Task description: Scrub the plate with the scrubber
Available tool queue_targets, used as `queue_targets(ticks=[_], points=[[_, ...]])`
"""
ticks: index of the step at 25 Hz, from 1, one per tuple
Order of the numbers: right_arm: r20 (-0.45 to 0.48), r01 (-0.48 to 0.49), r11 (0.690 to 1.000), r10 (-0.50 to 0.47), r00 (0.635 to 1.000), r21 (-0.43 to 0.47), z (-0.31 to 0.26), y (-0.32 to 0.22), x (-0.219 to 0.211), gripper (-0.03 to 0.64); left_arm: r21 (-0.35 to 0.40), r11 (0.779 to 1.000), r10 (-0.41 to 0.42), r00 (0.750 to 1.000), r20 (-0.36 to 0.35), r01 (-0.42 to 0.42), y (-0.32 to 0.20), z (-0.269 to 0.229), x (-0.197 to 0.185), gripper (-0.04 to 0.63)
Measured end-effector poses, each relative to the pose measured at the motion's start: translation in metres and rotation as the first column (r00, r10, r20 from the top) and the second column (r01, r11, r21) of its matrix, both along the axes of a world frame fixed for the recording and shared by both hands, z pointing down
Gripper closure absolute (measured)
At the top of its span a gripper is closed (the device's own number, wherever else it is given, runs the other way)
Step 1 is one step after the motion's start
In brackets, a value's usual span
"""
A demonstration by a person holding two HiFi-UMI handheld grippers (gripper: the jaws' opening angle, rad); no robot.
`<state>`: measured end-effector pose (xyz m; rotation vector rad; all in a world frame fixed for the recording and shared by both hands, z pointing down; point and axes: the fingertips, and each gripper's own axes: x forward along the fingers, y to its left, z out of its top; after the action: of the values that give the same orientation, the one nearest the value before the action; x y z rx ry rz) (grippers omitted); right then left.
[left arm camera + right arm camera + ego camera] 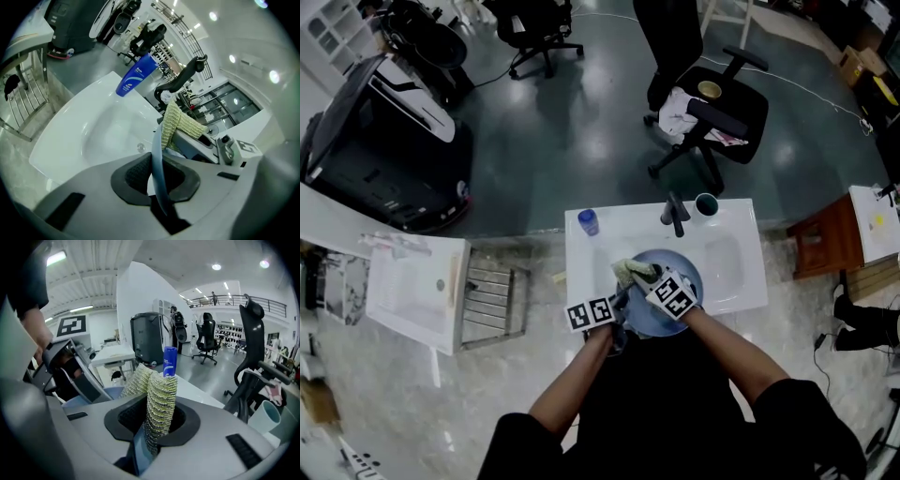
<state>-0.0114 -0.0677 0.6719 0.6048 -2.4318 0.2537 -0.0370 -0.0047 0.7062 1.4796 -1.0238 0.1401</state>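
The plate [651, 322] is held by its rim in the jaws of the left gripper [157, 174], above the near edge of the sink [733, 264]. The scrubber [161, 397] is clamped in the jaws of the right gripper [157, 422], against the plate.

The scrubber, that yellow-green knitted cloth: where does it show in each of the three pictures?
Head view: scrubber at centre, over the plate's upper left.
Left gripper view: scrubber right of centre, beside the plate's edge.
Right gripper view: scrubber at centre, clamped in the right tongs.
Shared landmark: the blue bottle, in all three views.
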Motion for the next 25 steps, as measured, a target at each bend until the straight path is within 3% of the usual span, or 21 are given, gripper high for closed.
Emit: queue_targets(ticks=[4, 9, 17, 25], points=[[-0.043, -0.006, 0.995, 0.010, 0.999, 0.095, 0.000, -0.002, 0.000, 0.555, 0.004, 1.000, 0.017, 1.000, -0.013, -0.017, 0.001, -0.001, 0.001, 0.569], [-0.088, -0.068, 0.987, 0.082, 0.993, 0.148, -0.004, -0.010, 0.011, 0.555, 0.014, 1.000, 0.018, 0.999, -0.044, -0.018, 0.001, -0.006, 0.006, 0.565], [-0.151, -0.149, 0.971, 0.179, 0.972, 0.189, -0.004, -0.028, 0.033, 0.555, 0.020, 1.000, 0.018, 0.997, -0.076, -0.017, 0.002, -0.013, 0.009, 0.558], [-0.166, -0.172, 0.967, 0.204, 0.965, 0.191, -0.001, -0.035, 0.044, 0.555, 0.011, 1.000, 0.012, 0.995, -0.095, -0.011, 0.005, -0.016, 0.003, 0.552]])
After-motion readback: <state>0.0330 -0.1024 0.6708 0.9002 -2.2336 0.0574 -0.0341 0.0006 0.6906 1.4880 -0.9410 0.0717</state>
